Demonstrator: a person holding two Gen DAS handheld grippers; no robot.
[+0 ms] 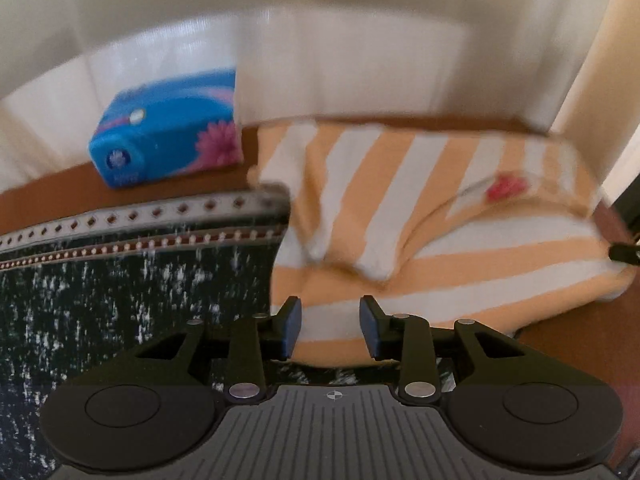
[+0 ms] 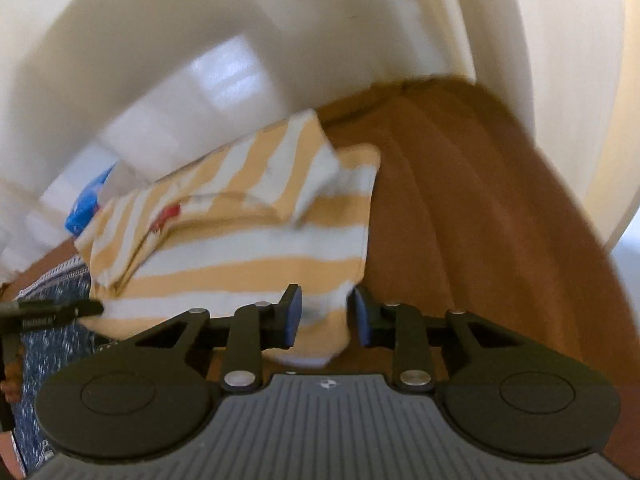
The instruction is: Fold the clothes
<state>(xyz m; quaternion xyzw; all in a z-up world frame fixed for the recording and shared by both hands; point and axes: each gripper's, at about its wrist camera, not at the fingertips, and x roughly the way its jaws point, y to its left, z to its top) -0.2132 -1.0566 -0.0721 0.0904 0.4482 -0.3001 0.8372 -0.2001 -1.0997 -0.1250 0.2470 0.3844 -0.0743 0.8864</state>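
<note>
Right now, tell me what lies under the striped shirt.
The striped shirt rests on the brown surface, its left edge overlapping the dark patterned cloth. Anything beneath its middle is covered.

shirt lies right of cloth, box behind.

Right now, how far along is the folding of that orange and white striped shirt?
Partly done: the striped shirt lies on the brown surface with its sleeves folded in over the body. In hand: nothing gripped; the left gripper and right gripper both sit open at the shirt's near hem, cloth between the right fingers. Left: probably a further fold, and the dark patterned garment beside it.
</note>
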